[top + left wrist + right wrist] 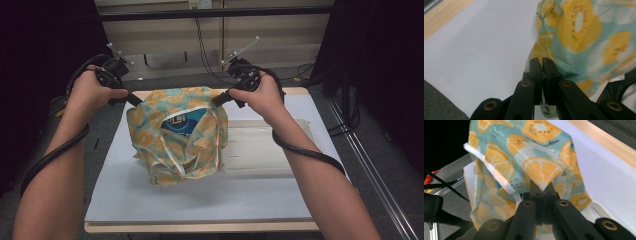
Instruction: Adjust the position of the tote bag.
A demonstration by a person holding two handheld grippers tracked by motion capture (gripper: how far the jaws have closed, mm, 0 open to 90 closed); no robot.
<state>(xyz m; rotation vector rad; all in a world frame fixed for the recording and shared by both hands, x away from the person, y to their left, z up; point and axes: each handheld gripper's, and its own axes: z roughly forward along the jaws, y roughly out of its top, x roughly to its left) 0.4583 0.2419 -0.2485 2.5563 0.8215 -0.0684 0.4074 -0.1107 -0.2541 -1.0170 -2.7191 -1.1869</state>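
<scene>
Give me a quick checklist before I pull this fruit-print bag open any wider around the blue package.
1. Left gripper pinching the fruit-print bag at its rim: ok, jaws shut on the fabric in the left gripper view.
2. Right gripper pinching the opposite rim: ok, jaws shut on a fold.
3. Blue package inside the mouth: ok, visible between the two grips.
4. White drawstring free of the jaws: cannot tell, it runs close by the right jaws.
5. Bag bottom resting on the white mat: ok.
6. White tray clear of the bag: not ok, the bag touches its edge.
</scene>
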